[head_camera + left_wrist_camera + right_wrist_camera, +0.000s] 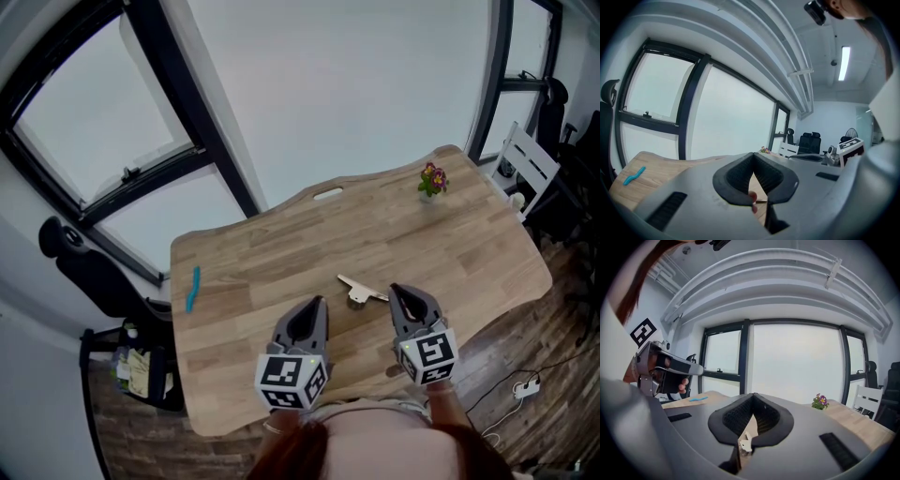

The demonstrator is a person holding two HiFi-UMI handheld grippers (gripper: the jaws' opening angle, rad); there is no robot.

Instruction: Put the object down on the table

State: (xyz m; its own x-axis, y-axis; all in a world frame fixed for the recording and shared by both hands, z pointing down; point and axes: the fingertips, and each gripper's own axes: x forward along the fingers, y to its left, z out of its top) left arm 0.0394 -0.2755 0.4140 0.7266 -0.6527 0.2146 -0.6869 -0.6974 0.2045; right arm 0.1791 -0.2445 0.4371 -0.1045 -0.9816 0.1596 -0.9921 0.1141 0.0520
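A slim blue object [193, 289] is seen lying near the left edge of the wooden table [281, 253]. The left gripper [316, 304] is held over the near edge, its jaws pressed together on nothing. The small pale metal fitting [360, 291] is laid flat on the table between the two grippers. The right gripper [397, 292] is likewise clenched and empty. A potted flower [432, 180] is placed far right.

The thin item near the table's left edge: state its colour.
The item is turquoise blue, clearest in head view.
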